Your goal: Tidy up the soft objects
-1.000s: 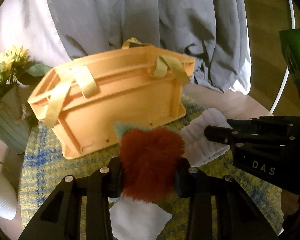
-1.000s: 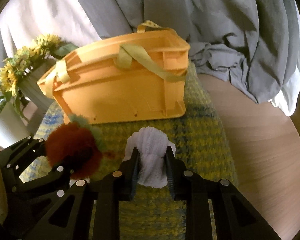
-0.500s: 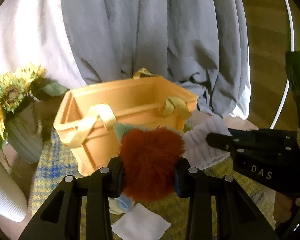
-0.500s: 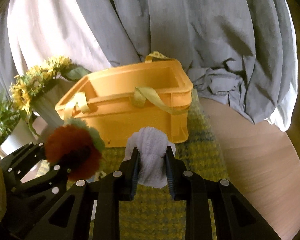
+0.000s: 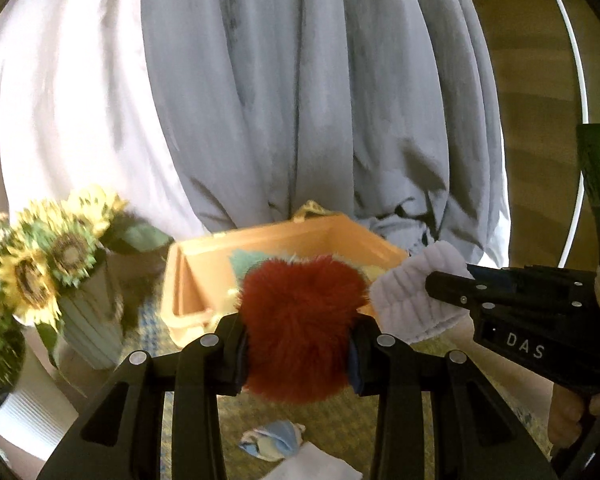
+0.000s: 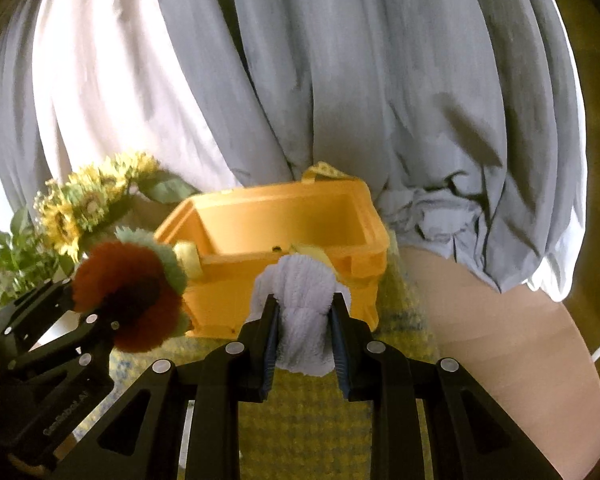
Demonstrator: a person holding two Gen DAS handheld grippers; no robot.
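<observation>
My left gripper (image 5: 298, 354) is shut on a fluffy red plush (image 5: 300, 328) with pale green tufts, held in the air just in front of the orange crate (image 5: 188, 280). In the right wrist view the same red plush (image 6: 132, 296) sits at the left, and my right gripper (image 6: 304, 336) is shut on a bunched white ribbed cloth (image 6: 302, 316). That white cloth (image 5: 404, 304) also shows at the right of the left wrist view. The orange crate (image 6: 284, 216) is open-topped with yellow straps, and stands on a yellow-green woven mat (image 6: 300, 408).
A sunflower bouquet in a ribbed vase (image 5: 84, 320) stands left of the crate. Grey and white drapery (image 6: 320, 80) hangs behind it. A small blue-white cloth (image 5: 274, 438) and a white square lie on the mat below. Bare wooden table (image 6: 500, 340) extends to the right.
Both grippers have risen with their loads, so the crate now sits lower in both views and its open top is visible. Both grips are unchanged.
</observation>
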